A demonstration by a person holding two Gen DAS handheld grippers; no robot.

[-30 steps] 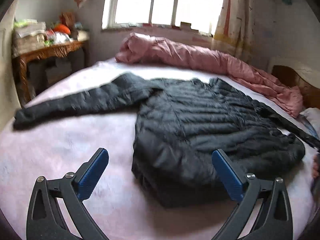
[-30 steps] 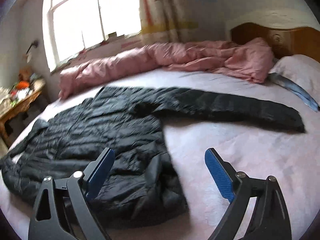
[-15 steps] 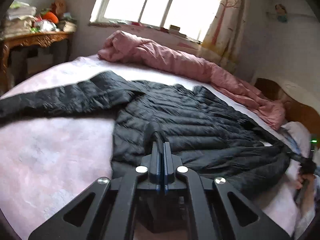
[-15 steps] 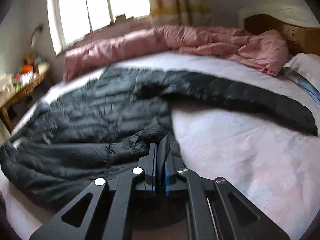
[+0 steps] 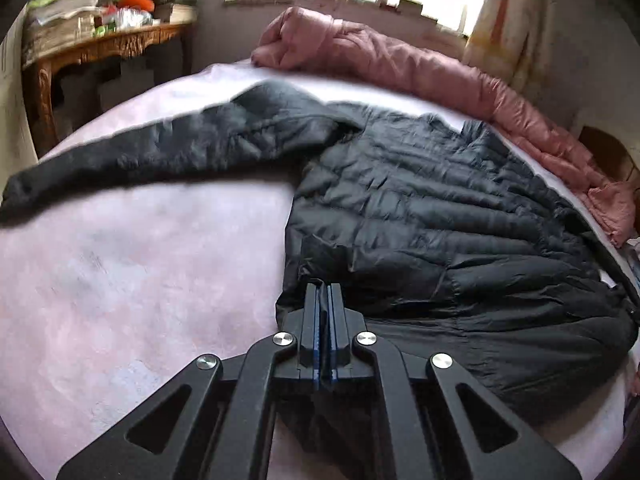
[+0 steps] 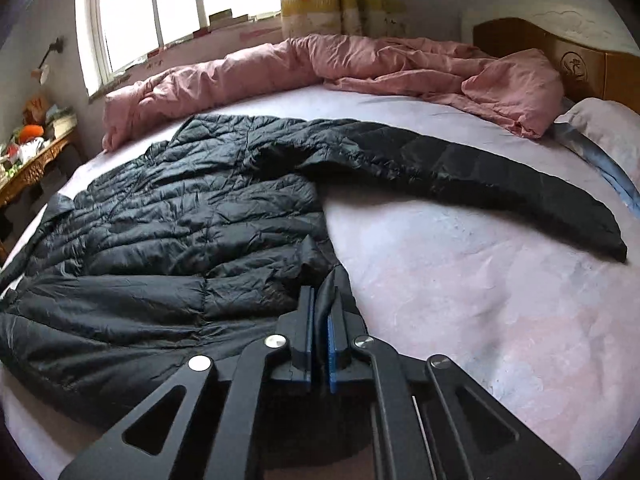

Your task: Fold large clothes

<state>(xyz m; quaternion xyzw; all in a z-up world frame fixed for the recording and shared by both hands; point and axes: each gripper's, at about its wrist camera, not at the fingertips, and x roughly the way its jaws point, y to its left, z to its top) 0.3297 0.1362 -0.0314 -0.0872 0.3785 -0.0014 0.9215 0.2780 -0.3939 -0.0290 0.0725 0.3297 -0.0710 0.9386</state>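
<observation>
Fingers (image 5: 310, 312) of the left gripper (image 5: 324, 292) are pinched tight on the near hem of a black quilted jacket (image 5: 440, 220), a fold of fabric caught between the blue pads. The right gripper (image 6: 322, 300) is likewise clamped on the jacket (image 6: 160, 240) at the hem's opposite corner, dark cloth bunched between its 2 fingers (image 6: 306, 320). The jacket lies spread flat on a bed (image 6: 460, 300) covered in a pale pink sheet, its 2 sleeves stretched out to either side of the body. Beyond the jacket, a rumpled pink duvet (image 6: 360, 64) runs along the bed's far edge beneath a window (image 6: 180, 0). A carved wooden side table (image 5: 100, 48) piled with clutter stands off the jacket's left sleeve.
</observation>
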